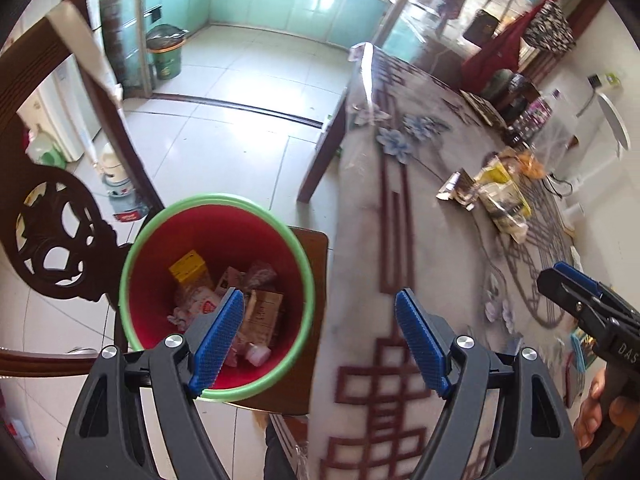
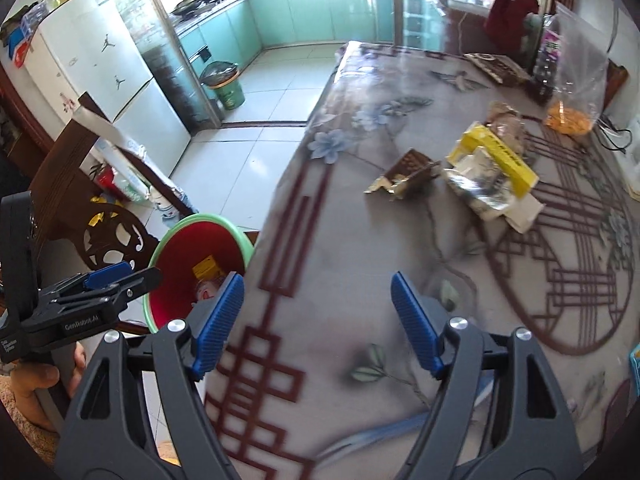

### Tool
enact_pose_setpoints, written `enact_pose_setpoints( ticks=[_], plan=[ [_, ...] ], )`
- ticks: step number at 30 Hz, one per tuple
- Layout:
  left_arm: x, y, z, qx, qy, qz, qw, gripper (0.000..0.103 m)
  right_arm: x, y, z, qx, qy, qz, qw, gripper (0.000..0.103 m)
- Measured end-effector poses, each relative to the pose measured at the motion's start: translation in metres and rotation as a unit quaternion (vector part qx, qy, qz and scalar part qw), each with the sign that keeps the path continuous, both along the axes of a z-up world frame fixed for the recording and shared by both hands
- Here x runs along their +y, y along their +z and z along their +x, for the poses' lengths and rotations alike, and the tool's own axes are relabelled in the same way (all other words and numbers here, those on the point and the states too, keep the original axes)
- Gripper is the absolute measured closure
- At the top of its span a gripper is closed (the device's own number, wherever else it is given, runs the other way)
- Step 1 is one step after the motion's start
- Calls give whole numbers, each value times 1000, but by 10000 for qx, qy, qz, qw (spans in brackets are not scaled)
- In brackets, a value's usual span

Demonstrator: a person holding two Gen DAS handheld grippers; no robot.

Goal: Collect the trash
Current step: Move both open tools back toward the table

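Both grippers, left [image 1: 320,340] and right [image 2: 318,322], agape, empty; approach wrappers [image 2: 490,178] beyond red bin [image 1: 216,292], pinching centrally.

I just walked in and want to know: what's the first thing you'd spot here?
The red bin with a green rim jumps out first: it stands on a chair beside the table, with wrappers and a yellow box already inside. On the patterned table farther back lies a heap of trash, a yellow packet and a torn brown carton. Up close, the left gripper and right gripper are both open and empty.
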State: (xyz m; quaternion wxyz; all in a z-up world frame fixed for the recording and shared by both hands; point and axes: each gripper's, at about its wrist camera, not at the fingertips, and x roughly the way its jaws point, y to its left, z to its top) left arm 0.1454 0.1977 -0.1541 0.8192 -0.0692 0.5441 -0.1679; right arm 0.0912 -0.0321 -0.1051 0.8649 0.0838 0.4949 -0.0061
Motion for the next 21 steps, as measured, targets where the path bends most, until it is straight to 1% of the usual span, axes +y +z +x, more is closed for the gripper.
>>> enact_pose_setpoints(
  ticks=[5, 11, 13, 15, 18, 21],
  plan=[
    [-33, 7, -11, -51, -287, 57, 9996, 28, -19, 2, -14, -21, -107, 51, 9999, 28],
    [-73, 15, -24, -113, -304, 103, 9994, 28, -45, 9, -25, -143, 15, -31, 9999, 27],
    [-87, 17, -29, -95, -333, 101, 9993, 28, -59, 9, -26, -151, -2, 71, 9999, 27],
    [-101, 19, -34, -155, -368, 193, 9990, 28, -73, 9, -29, -152, 31, 93, 9998, 27],
    [-121, 18, -39, -63, -334, 186, 9992, 28, -92, 6, -31, -120, 44, 153, 9998, 27],
    [-142, 17, -48, -61, -426, 262, 9987, 28, -110, 2, -31, -83, 40, 203, 9998, 27]
  ],
)
